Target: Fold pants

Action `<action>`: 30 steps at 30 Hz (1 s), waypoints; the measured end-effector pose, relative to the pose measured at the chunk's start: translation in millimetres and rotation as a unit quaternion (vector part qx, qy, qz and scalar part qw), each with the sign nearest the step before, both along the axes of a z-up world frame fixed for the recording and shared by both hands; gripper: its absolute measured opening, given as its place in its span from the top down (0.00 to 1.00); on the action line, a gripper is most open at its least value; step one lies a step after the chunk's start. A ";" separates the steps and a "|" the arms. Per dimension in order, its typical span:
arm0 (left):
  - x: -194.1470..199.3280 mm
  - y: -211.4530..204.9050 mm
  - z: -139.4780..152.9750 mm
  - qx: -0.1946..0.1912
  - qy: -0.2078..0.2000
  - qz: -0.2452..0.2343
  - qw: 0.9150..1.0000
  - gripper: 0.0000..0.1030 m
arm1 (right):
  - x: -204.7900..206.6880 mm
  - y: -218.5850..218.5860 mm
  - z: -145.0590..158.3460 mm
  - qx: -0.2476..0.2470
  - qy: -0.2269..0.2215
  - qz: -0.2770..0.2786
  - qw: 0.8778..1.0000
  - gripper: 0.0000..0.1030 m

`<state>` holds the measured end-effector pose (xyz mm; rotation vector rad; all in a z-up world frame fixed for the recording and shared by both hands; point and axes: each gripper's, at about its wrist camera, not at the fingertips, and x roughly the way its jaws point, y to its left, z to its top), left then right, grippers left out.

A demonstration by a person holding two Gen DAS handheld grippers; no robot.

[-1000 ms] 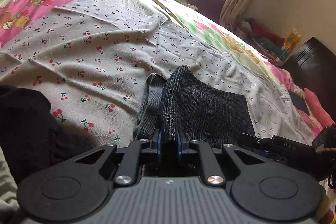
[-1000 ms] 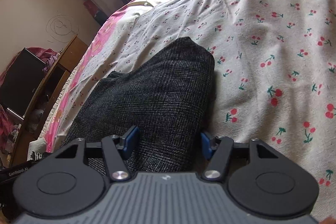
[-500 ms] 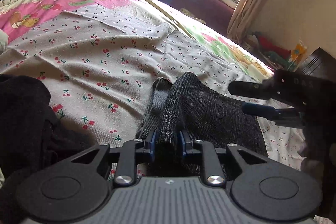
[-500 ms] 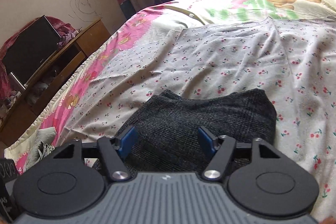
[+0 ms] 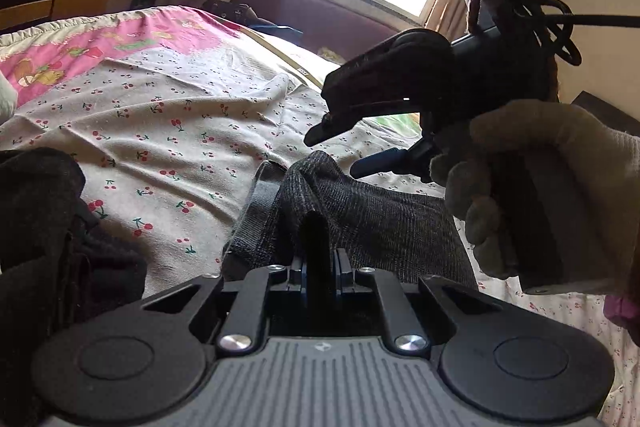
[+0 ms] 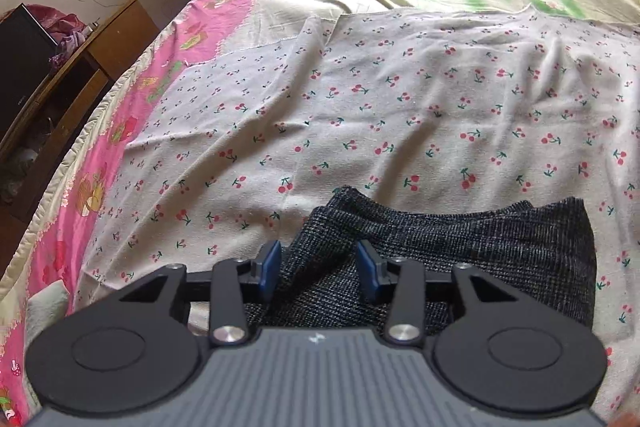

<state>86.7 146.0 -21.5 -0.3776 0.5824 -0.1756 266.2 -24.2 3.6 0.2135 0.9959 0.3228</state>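
Left tool (image 5: 320, 267) is pinching a raised fold of the dark pants (image 5: 360, 223), its jaws having just been closing. Right tool (image 6: 320, 267) is hanging part-open over them, also closing, pads clear. Pants are lying on the cherry-print bed sheet (image 6: 400, 107).

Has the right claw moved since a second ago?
Yes. In the left wrist view the right claw has risen from low beside the pants to above them.

Bed (image 6: 120, 163) under a pink cartoon quilt; cherry-print sheet (image 6: 400, 115) spread over that; dark grey pants (image 6: 500, 247) atop the sheet, black garment (image 5: 48, 227) alongside.
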 end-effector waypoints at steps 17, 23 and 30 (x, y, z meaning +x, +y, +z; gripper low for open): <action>7.4 0.8 10.4 -0.025 -0.041 0.003 0.999 0.75 | 12.5 21.4 8.1 -0.068 0.008 0.017 0.997 0.94; -18.7 7.4 8.3 -0.074 -0.047 0.015 0.996 0.75 | -23.1 42.7 30.5 -0.089 -0.048 0.076 0.992 0.93; -1.1 33.3 -31.4 -0.083 0.033 0.063 0.994 0.63 | -20.9 90.9 -28.9 -0.174 -0.081 0.102 0.976 0.72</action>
